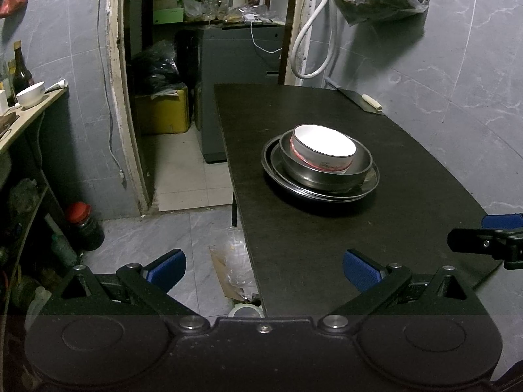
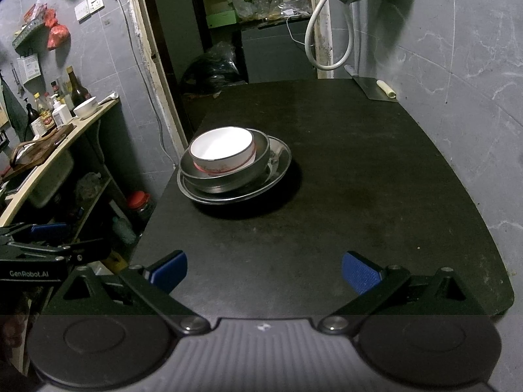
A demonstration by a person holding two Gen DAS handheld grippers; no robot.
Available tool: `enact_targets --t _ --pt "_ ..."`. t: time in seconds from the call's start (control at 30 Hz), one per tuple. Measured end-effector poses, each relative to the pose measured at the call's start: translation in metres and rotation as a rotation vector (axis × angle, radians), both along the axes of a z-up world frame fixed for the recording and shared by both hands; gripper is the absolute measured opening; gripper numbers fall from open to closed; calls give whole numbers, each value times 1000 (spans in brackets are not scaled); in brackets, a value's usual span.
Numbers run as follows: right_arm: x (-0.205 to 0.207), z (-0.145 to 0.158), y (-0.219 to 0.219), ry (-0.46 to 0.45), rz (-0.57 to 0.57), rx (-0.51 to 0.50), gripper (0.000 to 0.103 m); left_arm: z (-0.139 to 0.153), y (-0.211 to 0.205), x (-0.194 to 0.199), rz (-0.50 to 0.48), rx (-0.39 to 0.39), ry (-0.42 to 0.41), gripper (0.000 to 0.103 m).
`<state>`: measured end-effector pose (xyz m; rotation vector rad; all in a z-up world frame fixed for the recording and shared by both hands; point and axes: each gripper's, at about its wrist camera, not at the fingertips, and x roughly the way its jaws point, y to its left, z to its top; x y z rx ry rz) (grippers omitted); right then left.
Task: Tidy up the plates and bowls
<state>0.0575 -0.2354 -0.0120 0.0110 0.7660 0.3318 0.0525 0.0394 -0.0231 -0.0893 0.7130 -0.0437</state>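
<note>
A white bowl (image 1: pixel 323 149) with a red band sits inside a steel bowl (image 1: pixel 327 176), which sits on stacked steel plates (image 1: pixel 281 176) on the dark table (image 1: pixel 327 261). The same stack shows in the right wrist view: white bowl (image 2: pixel 222 150), steel bowl (image 2: pixel 225 183), plates (image 2: pixel 278 166). My left gripper (image 1: pixel 264 271) is open and empty, over the table's near left edge, well short of the stack. My right gripper (image 2: pixel 264 272) is open and empty over the near table, also short of the stack. Its fingers (image 1: pixel 483 241) show at the right of the left wrist view.
A cleaver (image 2: pixel 372 86) lies at the table's far right corner. A side shelf (image 2: pixel 65 137) at the left holds bottles and a white bowl (image 2: pixel 85 107). A red-capped jar (image 1: pixel 81 225) and clutter stand on the floor left of the table. Grey walls bound the right.
</note>
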Motion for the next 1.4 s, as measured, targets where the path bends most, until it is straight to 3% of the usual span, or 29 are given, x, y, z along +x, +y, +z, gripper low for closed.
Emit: enact_targets --t 0.9,1.4 --pt "7 -4 0 16 1 2 103 -2 0 5 -1 4 17 102" --pt "8 -5 -1 18 1 3 103 -1 -6 9 13 44 35 102"
